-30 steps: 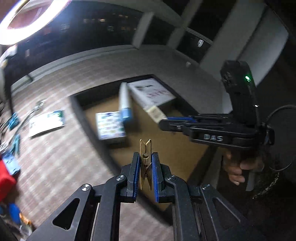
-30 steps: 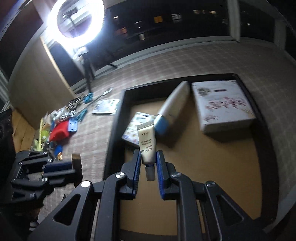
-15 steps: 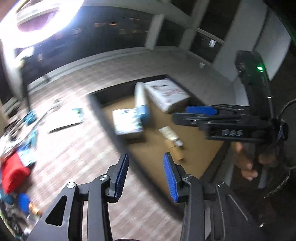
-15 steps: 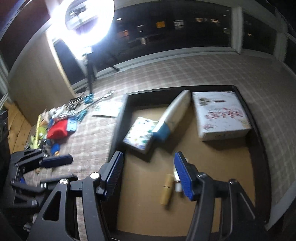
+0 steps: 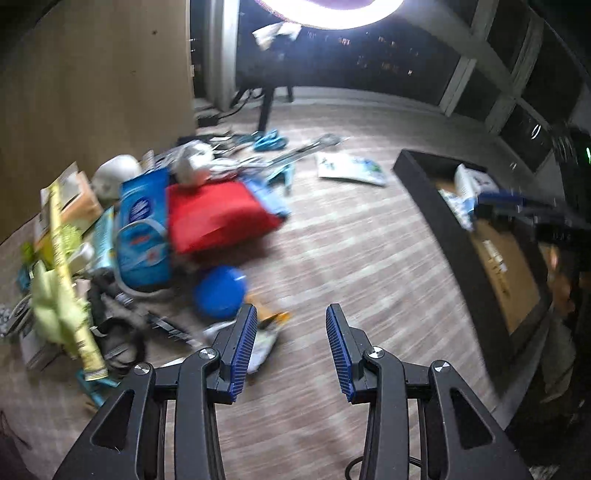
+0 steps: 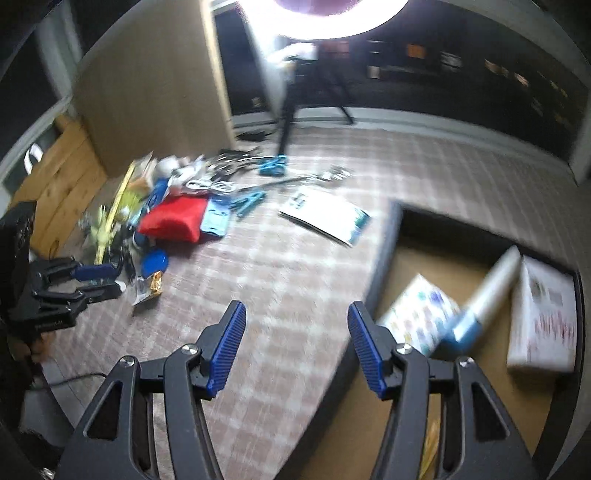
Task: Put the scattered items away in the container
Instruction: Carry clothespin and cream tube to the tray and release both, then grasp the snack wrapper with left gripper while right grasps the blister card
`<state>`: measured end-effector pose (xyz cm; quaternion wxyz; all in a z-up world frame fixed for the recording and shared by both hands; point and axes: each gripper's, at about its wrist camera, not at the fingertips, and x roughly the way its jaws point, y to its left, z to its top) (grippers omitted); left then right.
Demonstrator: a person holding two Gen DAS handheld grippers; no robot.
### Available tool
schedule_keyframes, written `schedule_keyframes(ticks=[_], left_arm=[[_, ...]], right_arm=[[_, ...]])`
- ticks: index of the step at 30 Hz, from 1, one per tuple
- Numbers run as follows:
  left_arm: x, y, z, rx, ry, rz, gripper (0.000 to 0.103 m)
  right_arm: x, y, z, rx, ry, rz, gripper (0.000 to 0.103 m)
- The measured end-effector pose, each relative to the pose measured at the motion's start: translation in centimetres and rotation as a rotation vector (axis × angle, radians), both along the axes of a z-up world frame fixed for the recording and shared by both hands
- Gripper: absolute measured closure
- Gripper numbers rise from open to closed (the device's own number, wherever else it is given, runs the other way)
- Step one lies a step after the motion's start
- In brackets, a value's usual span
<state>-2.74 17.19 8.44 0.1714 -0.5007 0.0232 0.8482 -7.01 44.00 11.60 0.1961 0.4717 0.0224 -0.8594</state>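
A checked carpet fills both views, motion-blurred. In the right wrist view the dark-walled container takes the lower right of the frame, its brown floor holding a white box with red print, a white tube with a blue cap lying just beside that box, and a small colourful printed box next to the tube's cap. The scattered items form a heap at the centre left: a red pouch, a light blue card, a round blue lid and a small gold-and-clear packet. A white leaflet lies alone on the carpet between heap and container. A ring light glares at the top edge.

The right gripper hangs over the carpet beside the container's left wall, its blue fingers apart with nothing between them. The left gripper has its fingers apart and empty too, over the carpet near the blue lid and the packet.
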Motion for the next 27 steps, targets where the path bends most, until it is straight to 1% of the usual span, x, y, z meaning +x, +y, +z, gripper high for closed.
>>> schedule_keyframes(ticks=[1, 4, 8, 11, 15, 16, 17, 18, 19, 23, 27], left_arm=[[0.0, -0.4, -0.2, -0.010, 0.000, -0.006, 0.066], [-0.1, -1.4, -1.1, -0.045, -0.018, -0.026, 0.066], [-0.8, -1.5, -2.7, -0.106, -0.037, -0.057, 0.066], [-1.7, -1.3, -4.0, -0.146, -0.065, -0.077, 0.066], [-2.7, -1.3, -5.4, -0.179, -0.084, -0.105, 0.066], [-2.9, -1.4, -5.8, -0.181, -0.093, -0.113, 0.066], [-3.3, -1.4, -6.1, -0.186, -0.103, -0.120, 0.066], [-3.5, -1.4, -6.4, -0.190, -0.113, -0.126, 0.066], [-3.7, -1.4, -6.8, -0.198, -0.123, -0.133, 0.066], [-3.8, -1.1, -6.9, -0.170, -0.135, -0.163, 0.068], [-3.6, -0.5, -6.9, -0.139, -0.151, -0.187, 0.068]], right_arm=[[-0.9, -0.8, -0.1, 0.021, -0.004, 0.041, 0.046], [-2.9, -2.3, -0.3, 0.079, 0.005, 0.097, 0.046], [-5.8, -4.0, -0.9, 0.122, 0.008, 0.178, 0.046], [-8.1, -4.8, -1.8, 0.167, -0.015, 0.215, 0.046], [-11.0, -5.5, -3.3, 0.221, -0.060, 0.264, 0.046], [-11.5, -5.7, -3.7, 0.225, -0.076, 0.284, 0.045], [-12.2, -5.9, -4.2, 0.226, -0.105, 0.313, 0.039], [-12.7, -6.0, -4.7, 0.231, -0.120, 0.328, 0.037], [-13.3, -6.1, -5.1, 0.245, -0.126, 0.335, 0.037], [-15.2, -6.4, -6.7, 0.291, -0.141, 0.364, 0.037], [-16.7, -6.9, -8.2, 0.299, -0.181, 0.411, 0.037]])
